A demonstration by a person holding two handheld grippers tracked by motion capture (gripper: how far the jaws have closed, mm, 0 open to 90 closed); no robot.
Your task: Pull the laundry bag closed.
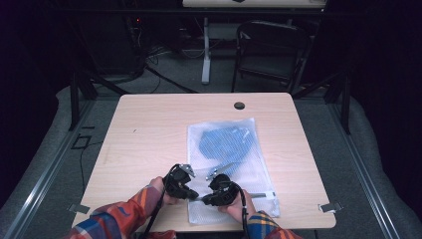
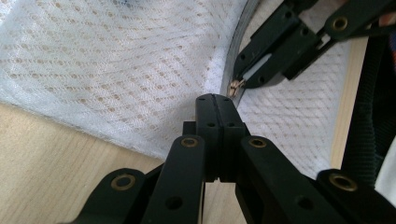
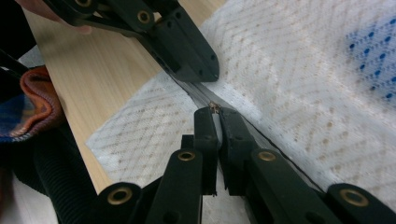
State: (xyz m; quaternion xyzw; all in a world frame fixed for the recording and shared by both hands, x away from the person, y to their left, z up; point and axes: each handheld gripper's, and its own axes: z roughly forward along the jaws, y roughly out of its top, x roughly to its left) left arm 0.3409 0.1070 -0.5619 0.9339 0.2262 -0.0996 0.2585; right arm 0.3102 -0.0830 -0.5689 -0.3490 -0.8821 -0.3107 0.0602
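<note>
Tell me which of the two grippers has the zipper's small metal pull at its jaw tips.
The right gripper: its jaws are pinched on the small brass zipper pull of the mesh bag. The left gripper is shut on the bag's edge beside the zipper band instead.

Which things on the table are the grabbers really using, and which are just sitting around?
In use:
- white mesh zip bag with blue cloth inside
- grey zipper strip
- small metal zipper pull, pinched by right gripper
- left gripper, shut at the zipper

Lying about:
- black folding chair
- black desk grommet
</note>
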